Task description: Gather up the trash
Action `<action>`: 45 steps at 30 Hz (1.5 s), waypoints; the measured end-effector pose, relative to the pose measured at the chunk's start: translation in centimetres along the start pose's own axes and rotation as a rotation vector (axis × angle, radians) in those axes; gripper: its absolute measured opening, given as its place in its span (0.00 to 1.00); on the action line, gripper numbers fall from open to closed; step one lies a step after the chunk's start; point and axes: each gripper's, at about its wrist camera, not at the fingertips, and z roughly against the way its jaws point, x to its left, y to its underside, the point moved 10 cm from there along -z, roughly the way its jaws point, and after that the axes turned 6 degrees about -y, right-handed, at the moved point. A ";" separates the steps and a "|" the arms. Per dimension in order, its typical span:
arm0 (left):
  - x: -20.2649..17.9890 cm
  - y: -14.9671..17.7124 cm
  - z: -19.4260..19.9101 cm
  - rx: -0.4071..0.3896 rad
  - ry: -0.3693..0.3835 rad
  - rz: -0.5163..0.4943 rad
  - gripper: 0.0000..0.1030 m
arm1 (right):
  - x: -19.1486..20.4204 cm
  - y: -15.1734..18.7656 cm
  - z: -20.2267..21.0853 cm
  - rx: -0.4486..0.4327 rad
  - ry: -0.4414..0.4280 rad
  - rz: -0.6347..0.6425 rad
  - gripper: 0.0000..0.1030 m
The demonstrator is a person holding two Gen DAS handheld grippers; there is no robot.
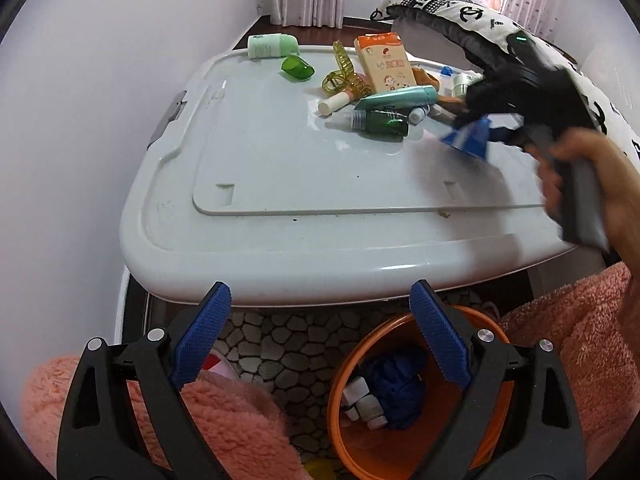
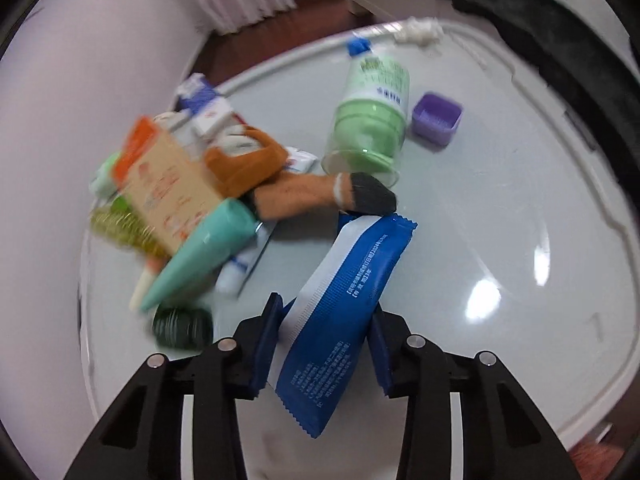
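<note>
While the left gripper (image 1: 320, 336) gapes empty above the orange bin (image 1: 400, 432), the right gripper (image 2: 326, 334) clamps a blue sachet (image 2: 344, 304) beside the bin's clutter-strewn table (image 1: 280, 160).

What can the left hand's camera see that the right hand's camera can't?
Only the left wrist view shows the orange bin on the floor, the open left gripper above it, and a green cap.

Only the right wrist view shows a purple cup and the right gripper with its jaws on the blue packet.

Both show the white lid, that packet, and the orange carton.
</note>
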 end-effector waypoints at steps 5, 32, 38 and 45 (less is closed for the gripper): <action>-1.6 -1.5 -0.7 0.008 0.029 -0.061 0.86 | -0.9 2.8 6.5 -0.064 -0.082 0.075 0.39; -12.3 -17.9 -15.6 0.200 0.048 -0.411 0.17 | -5.5 3.9 10.6 -0.127 -0.280 0.073 0.41; -10.8 -17.6 -11.7 0.150 0.109 -0.335 0.16 | -4.6 4.5 11.4 -0.143 -0.277 0.091 0.41; -8.6 -15.7 -4.0 0.071 0.200 -0.257 0.16 | -1.6 5.9 14.3 -0.171 -0.270 0.175 0.41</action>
